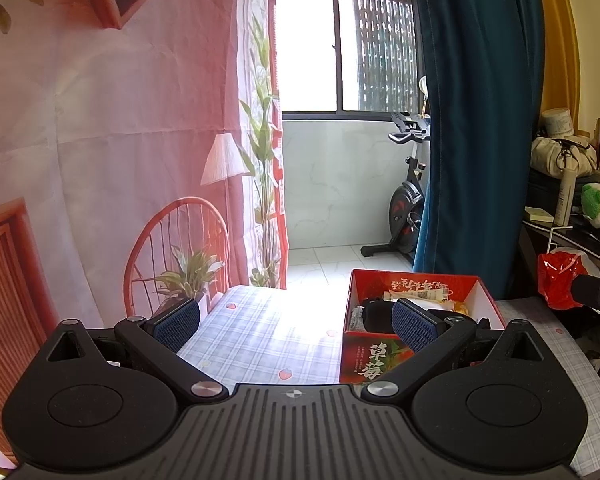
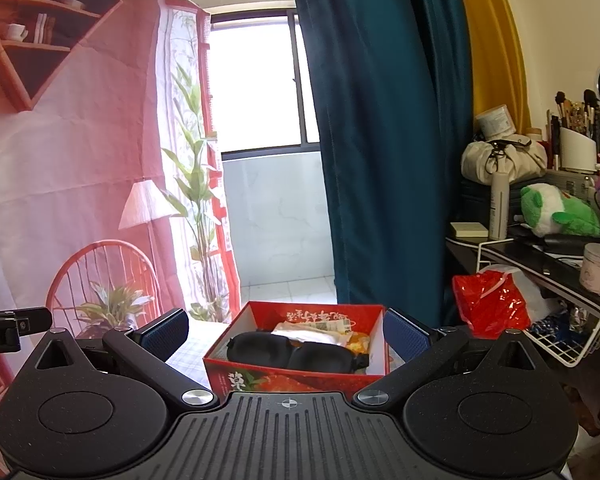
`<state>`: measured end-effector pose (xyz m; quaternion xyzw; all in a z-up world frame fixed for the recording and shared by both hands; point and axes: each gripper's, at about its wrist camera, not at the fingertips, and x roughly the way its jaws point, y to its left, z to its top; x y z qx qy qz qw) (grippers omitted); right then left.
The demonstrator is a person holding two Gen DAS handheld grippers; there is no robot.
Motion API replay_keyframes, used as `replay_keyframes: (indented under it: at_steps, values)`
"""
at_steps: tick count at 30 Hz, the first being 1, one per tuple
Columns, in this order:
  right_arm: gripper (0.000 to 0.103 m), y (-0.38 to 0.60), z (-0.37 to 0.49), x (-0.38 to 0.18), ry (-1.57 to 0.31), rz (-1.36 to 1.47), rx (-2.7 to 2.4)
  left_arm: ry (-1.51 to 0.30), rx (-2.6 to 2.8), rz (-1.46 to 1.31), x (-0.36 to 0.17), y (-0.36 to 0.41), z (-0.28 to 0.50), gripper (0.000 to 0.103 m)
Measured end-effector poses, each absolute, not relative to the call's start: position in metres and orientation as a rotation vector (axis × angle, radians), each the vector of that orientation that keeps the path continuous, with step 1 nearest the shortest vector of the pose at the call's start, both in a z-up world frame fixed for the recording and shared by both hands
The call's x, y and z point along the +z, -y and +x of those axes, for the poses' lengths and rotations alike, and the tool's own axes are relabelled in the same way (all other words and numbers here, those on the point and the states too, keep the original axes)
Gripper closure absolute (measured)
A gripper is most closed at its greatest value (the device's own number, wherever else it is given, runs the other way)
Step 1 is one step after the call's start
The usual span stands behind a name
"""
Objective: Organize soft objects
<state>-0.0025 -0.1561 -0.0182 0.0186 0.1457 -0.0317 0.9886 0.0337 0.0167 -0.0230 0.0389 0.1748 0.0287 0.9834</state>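
Note:
A red cardboard box (image 2: 300, 378) stands on the checked tablecloth (image 1: 260, 336). Inside it lie a black sleep mask (image 2: 296, 352), white packets (image 2: 312, 330) and something yellow (image 2: 358, 342). The box also shows in the left wrist view (image 1: 416, 280), to the right. My right gripper (image 2: 286, 338) is open and empty, its fingers on either side of the box and above it. My left gripper (image 1: 296, 322) is open and empty above the cloth, left of the box, with its right finger over the box's near corner.
A red plastic bag (image 2: 490, 304) hangs beside a white wire rack (image 2: 572, 340) on the right. The shelf above holds a green and white plush toy (image 2: 556, 210), a bottle and a tied cloth bag. A teal curtain (image 2: 380, 140) hangs behind the box.

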Motion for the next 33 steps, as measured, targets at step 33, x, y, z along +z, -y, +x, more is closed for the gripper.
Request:
replay_keyframes:
  at_steps: [33]
  values:
    - [0.0,0.156,-0.015,-0.011,-0.243,0.026,-0.062,-0.285,0.064,0.079,-0.016,-0.016,0.018,0.0]
